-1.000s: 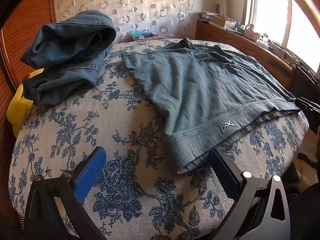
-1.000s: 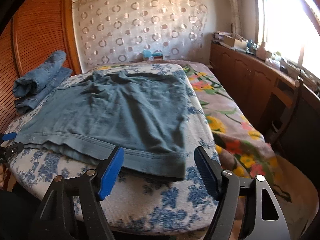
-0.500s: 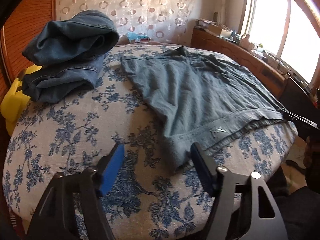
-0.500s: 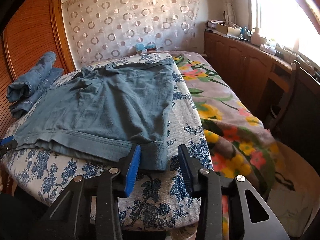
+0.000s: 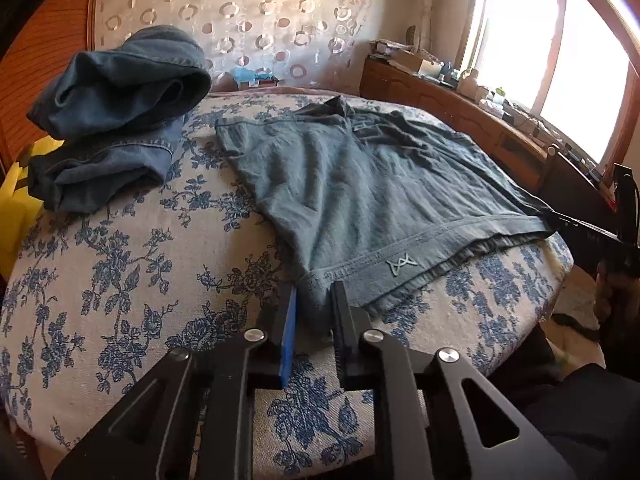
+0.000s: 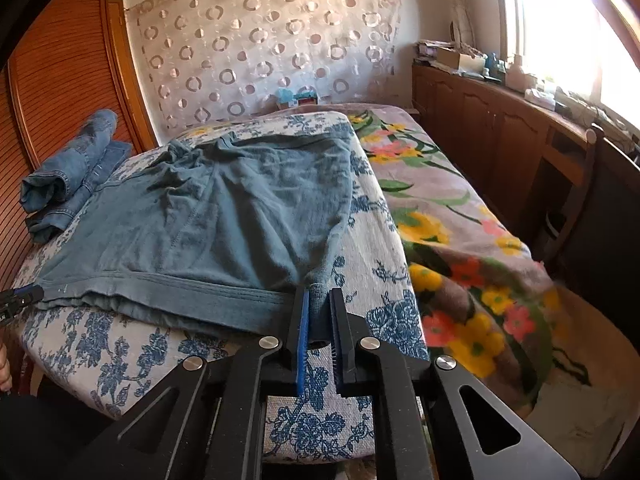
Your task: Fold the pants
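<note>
teal pants (image 5: 360,184) flat on floral-covered bed (image 5: 120,272), waistband along near edge, legs pointing to far wall. left gripper (image 5: 314,300) and right gripper (image 6: 318,304) closing, each pinching 1 waistband corner.

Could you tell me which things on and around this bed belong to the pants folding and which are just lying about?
Part of the job:
- teal pants, spread flat
- left gripper, closing on one waistband corner
- right gripper, closing on the other

Lying about:
- bundled jeans
- yellow object
- floral blanket
- cluttered sideboard
</note>
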The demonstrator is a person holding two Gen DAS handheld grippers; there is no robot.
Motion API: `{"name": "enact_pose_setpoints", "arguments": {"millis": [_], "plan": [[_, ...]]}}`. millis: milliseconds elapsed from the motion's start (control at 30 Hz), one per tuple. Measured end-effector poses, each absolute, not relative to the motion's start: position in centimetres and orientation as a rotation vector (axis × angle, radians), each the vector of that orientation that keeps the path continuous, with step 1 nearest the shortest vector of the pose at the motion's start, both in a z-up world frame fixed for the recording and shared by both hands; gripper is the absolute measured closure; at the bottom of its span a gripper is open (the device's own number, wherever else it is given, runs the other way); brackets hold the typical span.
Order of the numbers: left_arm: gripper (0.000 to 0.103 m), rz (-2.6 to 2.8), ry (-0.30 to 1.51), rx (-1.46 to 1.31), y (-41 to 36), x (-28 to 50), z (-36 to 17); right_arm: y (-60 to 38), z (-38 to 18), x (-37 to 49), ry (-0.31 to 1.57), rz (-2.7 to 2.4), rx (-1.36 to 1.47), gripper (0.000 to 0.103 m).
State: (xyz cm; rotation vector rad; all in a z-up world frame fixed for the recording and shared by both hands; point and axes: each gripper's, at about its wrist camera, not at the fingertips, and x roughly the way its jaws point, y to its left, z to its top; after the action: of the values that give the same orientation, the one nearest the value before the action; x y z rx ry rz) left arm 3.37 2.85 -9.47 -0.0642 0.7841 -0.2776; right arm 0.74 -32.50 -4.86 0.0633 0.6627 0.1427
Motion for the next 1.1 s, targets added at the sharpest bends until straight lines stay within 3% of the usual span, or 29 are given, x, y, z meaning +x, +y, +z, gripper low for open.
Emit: {"name": "enact_pose_setpoints", "arguments": {"millis": [500,1033,1100], "plan": [[0.088,-0.305,0.775,-0.070,3.6,2.1,-7.3,-32.4,-4.2,0.2,0.642,0.181,0.046,0.095],[0.088,-0.299,0.839,-0.061,3.5,2.9,-9.6,-32.2,-6.6,2.0,0.725,0.185,0.051,0.093],[0.082,-0.290,0.840,-0.064,3.6,2.8,-9.7,-32.4,-6.9,2.2,0.735,0.185,0.062,0.092]]}}
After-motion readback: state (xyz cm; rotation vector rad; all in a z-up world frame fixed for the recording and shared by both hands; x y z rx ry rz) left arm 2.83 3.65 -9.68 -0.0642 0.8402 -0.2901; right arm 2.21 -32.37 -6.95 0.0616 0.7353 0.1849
